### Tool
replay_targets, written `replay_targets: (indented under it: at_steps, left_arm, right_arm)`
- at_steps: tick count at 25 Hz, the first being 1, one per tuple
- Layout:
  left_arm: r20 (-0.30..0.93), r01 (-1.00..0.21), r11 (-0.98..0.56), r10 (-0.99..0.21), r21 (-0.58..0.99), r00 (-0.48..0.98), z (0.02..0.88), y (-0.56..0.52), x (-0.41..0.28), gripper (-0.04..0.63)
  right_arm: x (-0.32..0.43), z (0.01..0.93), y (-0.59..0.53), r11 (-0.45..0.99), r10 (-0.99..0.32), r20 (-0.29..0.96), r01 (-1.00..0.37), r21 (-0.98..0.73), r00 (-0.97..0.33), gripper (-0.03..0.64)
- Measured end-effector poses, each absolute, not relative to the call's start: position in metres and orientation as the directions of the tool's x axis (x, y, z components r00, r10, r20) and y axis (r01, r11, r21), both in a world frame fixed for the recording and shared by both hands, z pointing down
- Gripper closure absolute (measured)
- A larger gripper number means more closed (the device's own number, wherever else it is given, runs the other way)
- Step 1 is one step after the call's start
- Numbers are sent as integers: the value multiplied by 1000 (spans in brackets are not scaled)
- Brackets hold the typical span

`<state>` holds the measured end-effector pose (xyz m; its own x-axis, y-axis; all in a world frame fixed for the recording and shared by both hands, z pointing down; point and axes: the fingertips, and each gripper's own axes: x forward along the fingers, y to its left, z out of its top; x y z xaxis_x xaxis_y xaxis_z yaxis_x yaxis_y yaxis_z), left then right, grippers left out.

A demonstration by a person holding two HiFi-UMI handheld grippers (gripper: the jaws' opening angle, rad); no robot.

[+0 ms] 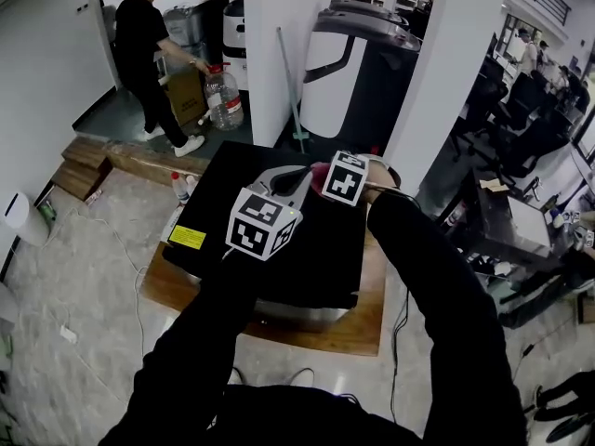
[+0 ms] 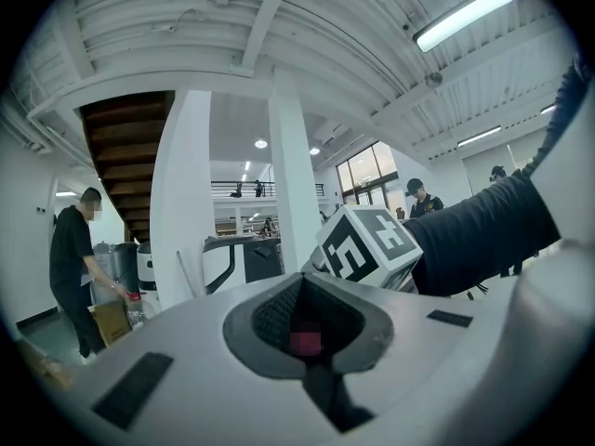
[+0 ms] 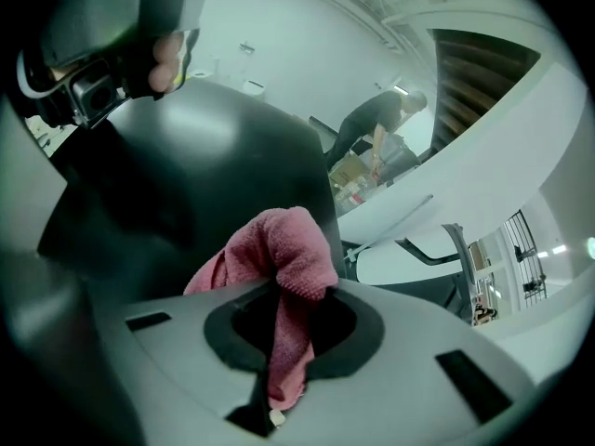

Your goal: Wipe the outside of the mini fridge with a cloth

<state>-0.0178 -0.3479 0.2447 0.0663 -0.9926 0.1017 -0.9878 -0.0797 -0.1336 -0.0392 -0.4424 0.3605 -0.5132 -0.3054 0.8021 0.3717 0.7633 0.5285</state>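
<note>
- We have the right gripper (image 3: 279, 379) clamped on a bunched pink terry cloth (image 3: 290, 249), which touches the top of the glossy black mini fridge (image 1: 321, 258) near its far edge.
- Our left gripper (image 2: 307, 365) has its jaws together, just beside the right one, over the same top.
- The fridge stands on a flat wooden board (image 1: 364, 328).

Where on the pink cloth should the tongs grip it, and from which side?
Probably by a gathered fold of the pink terry cloth, coming from above the black mini fridge top, as the right tongs do now. The limp fabric bunches beyond the jaws into a pad for wiping.
</note>
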Motion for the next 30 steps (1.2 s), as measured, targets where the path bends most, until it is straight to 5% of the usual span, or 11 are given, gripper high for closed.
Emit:
replay_targets:
  at_steps: [30]
  left_arm:
    - [73, -952, -280, -959, -123, 272, 235, -193, 32, 591]
  right_arm:
    - [47, 358, -245, 815, -333, 836, 312, 487, -436, 577]
